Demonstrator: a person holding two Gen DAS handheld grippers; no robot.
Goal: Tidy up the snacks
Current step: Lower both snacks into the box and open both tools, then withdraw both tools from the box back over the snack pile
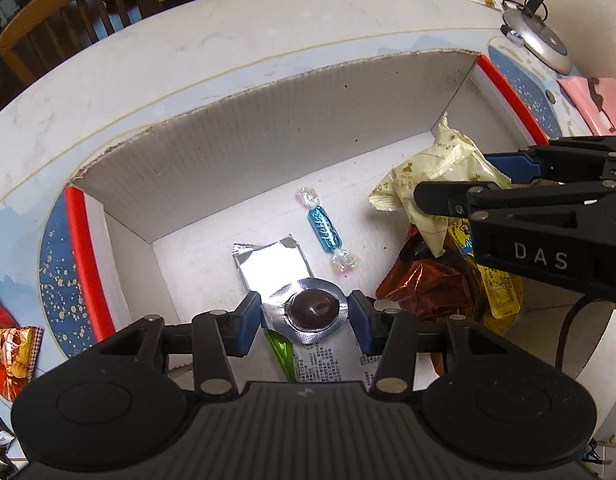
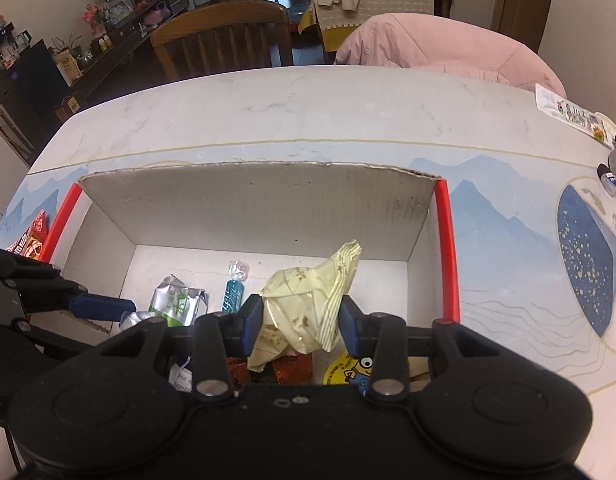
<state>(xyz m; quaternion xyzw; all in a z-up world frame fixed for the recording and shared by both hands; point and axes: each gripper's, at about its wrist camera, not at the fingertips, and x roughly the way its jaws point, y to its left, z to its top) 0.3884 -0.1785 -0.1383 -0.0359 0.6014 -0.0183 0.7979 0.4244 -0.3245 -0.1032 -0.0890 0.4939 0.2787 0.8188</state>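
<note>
A foil cup (image 1: 312, 307) with a dark centre is pinched between the pads of the left gripper (image 1: 305, 316), and a pale yellow wrapper (image 2: 303, 304) is pinched in the right gripper (image 2: 301, 322). Both loads are held over the open box (image 1: 267, 120), which stands on the table (image 2: 267, 100).

The coming move is judged to be a release, and it turns on what lies straight below each load. Under the foil cup a silver-and-green packet (image 1: 275, 268) is seen near the box's left wall, its long axis running toward the far wall. Under the yellow wrapper, by the right wall, a pile is seen: a red-brown foil pack (image 1: 424, 284) and a yellow cartoon packet (image 2: 348, 372). A blue twisted candy (image 1: 326, 232) lies on the box floor between the two groups, touched by neither gripper.

In the left view the right gripper is seen from the side with the wrapper hanging from it, and a red snack pack (image 1: 7, 352) is seen on the table beyond the box's left wall. In the right view the packet's green print is seen, and the room beyond the table's far edge, with a chair (image 2: 223, 36).
</note>
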